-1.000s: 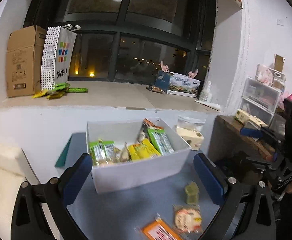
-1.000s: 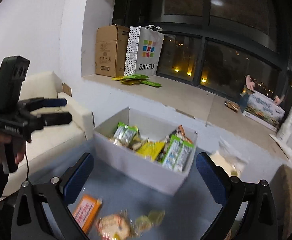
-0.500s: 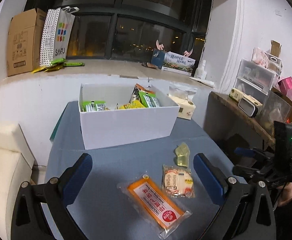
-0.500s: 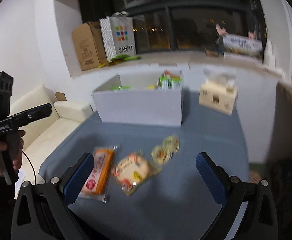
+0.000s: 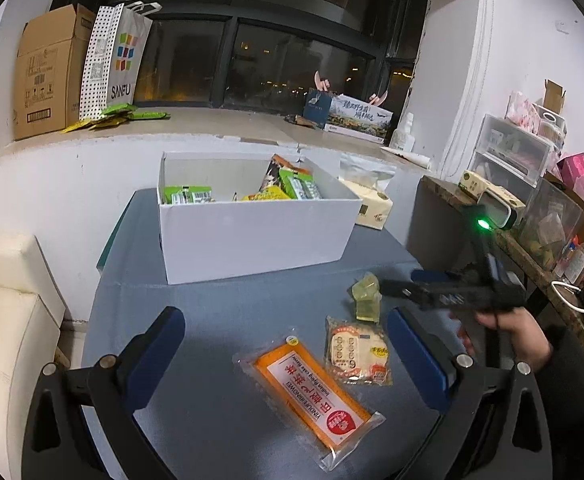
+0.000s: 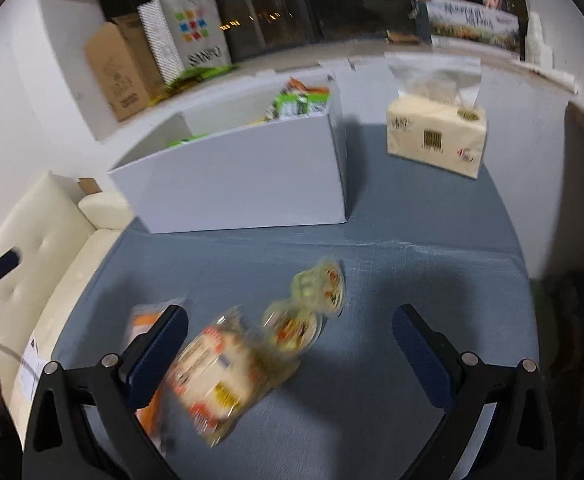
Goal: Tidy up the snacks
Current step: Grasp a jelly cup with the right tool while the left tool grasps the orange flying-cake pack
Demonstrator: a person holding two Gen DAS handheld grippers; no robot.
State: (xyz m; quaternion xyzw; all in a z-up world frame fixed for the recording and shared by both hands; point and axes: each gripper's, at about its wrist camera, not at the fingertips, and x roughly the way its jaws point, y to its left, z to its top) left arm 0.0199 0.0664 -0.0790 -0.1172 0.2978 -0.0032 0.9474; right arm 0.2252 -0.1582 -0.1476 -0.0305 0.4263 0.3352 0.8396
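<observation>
Three loose snacks lie on the blue table (image 5: pixel 220 320): an orange packet (image 5: pixel 312 396), a cracker packet (image 5: pixel 358 350) and pale green jelly cups (image 5: pixel 366 296). Behind them a white box (image 5: pixel 252 240) holds several green and yellow snack packs. My left gripper (image 5: pixel 286 344) hangs open above the orange packet, with nothing between its fingers. My right gripper (image 6: pixel 290 340) is open too, low over the jelly cups (image 6: pixel 312 304) and the blurred cracker packet (image 6: pixel 220 376). One of its fingers partly hides the orange packet (image 6: pixel 148 320). From the left wrist, the right gripper (image 5: pixel 396 290) reaches in beside the jelly cups.
A tissue pack (image 6: pixel 436 136) stands right of the white box (image 6: pixel 244 176). A cream sofa (image 6: pixel 44 248) borders the table's left side, a dark cluttered shelf (image 5: pixel 532 240) its right. A cardboard box (image 5: pixel 48 84) and shopping bag (image 5: pixel 116 64) sit on the windowsill.
Both views have dropped and pulled back from the box toward the loose snacks. The right gripper has come in low from the right, close to the jelly cups.
</observation>
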